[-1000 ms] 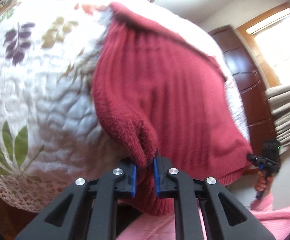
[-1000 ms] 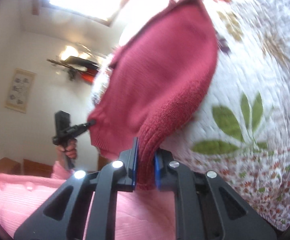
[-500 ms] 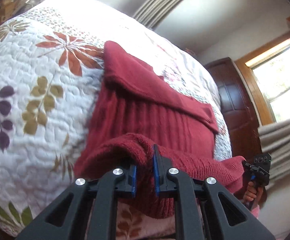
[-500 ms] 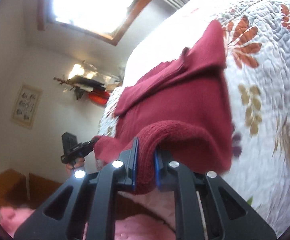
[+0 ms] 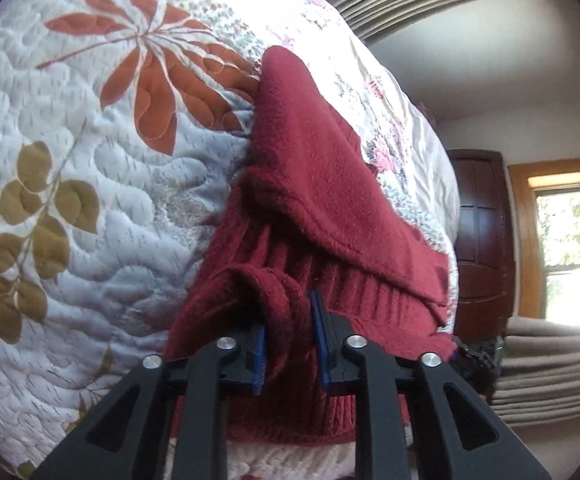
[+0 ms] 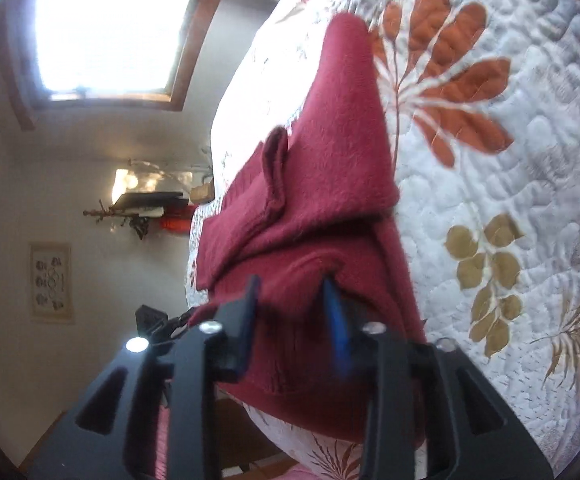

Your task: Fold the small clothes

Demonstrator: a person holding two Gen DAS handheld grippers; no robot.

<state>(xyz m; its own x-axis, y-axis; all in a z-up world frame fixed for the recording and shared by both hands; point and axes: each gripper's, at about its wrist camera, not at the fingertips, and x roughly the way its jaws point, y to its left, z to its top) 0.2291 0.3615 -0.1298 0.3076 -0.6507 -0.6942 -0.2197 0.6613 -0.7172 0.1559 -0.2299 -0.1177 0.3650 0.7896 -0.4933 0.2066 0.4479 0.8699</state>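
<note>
**Red sweater's hem carried over its body on a quilted bed**

A dark red knit sweater (image 5: 330,208) lies on a white quilt (image 5: 89,208) stitched with orange and olive leaf motifs, its upper part already turned down in a flat flap. On the left, the left gripper (image 5: 292,348) is clamped narrowly on a rolled bunch of the sweater's near edge, the blue pads pressing the thick knit from both sides; the hold keeps that corner of the hem lifted over the ribbed body. At the far right of that view, the tip of the other tool is just visible at the cloth's opposite corner, beside a dark wooden door (image 5: 484,236).

On the right, the right gripper (image 6: 292,316) has its blue-lined fingers spread wider, with the red knit lying between them. Motion blur makes it unclear whether the pads are touching the fabric; the grip appears to be loosening. Judging by the doubled layer beneath, the bottom-to-top fold is close to being laid down, and the left corner would need releasing next.
</note>
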